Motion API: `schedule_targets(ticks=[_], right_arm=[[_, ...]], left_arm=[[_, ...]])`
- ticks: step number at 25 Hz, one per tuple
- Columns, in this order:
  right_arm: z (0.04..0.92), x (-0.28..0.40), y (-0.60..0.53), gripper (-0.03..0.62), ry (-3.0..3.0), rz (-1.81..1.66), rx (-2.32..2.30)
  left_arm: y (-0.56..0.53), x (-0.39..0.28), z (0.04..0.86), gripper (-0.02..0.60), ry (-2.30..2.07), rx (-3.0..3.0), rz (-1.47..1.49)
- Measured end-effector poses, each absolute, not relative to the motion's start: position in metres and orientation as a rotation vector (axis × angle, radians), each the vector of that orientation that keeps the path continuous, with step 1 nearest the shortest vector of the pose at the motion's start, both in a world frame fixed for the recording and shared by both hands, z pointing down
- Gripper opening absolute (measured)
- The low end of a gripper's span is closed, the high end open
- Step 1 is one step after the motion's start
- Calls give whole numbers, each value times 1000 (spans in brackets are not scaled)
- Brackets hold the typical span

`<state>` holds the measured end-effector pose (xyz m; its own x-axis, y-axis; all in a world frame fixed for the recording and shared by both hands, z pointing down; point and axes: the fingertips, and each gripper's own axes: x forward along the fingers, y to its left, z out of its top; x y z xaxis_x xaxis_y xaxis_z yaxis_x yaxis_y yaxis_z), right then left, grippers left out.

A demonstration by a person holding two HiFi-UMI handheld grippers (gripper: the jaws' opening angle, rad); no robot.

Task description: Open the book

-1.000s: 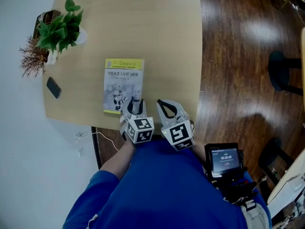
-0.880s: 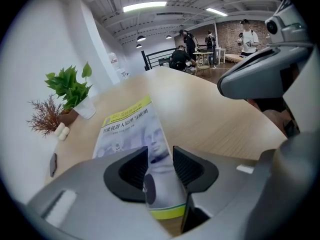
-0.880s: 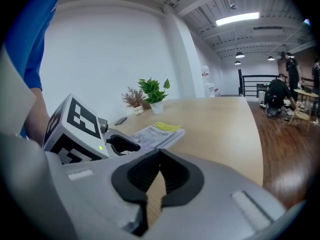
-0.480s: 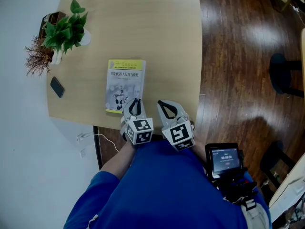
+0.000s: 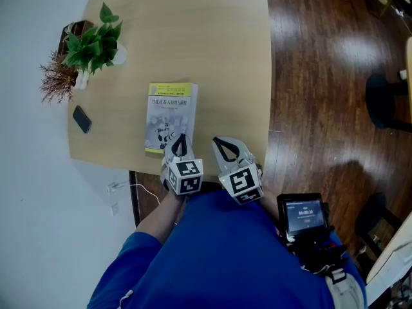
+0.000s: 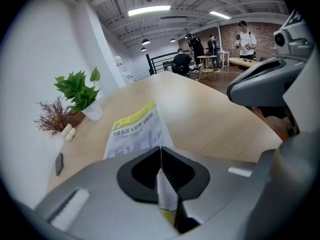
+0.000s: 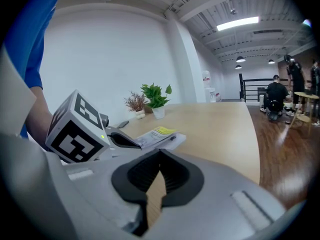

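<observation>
The left gripper (image 6: 160, 150) has just been closing, and its jaws now pinch a thin sheet at the near right corner of the book (image 5: 170, 113). The rest of the book lies flat on the table (image 5: 219, 50), stretching away ahead of that gripper. The right gripper (image 7: 160, 154) hovers just to the right of the left one, over the near table edge, jaws together on nothing and touching no part of the book.

With nothing pressing the book down, a lift may drag or raise the whole volume instead of opening it. So thin a sheet could also slide out of the pads or crease at the corner.

In the head view the left gripper hides the book's near corner. The left gripper view does not show whether the jaws hold the cover alone or some pages too.
</observation>
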<state>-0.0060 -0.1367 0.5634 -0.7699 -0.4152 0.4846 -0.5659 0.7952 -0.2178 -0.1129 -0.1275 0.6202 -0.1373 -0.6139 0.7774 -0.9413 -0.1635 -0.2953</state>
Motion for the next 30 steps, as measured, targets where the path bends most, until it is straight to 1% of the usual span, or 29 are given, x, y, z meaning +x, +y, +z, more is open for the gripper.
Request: schedule_targets(ticks=[8,17,30], right_arm=[[559,-6,-132,3,-2587,490,756],[552,-10,-131,3,-2582,480,780],[576,-55,-116,3,-2459,499,799]], left_arm=[[-126,-119,611,14,-1760,1768,1184],[-124,-125,593,12,-1776,1806,1084],[-116,-166,555,12,-1765,1920,869]])
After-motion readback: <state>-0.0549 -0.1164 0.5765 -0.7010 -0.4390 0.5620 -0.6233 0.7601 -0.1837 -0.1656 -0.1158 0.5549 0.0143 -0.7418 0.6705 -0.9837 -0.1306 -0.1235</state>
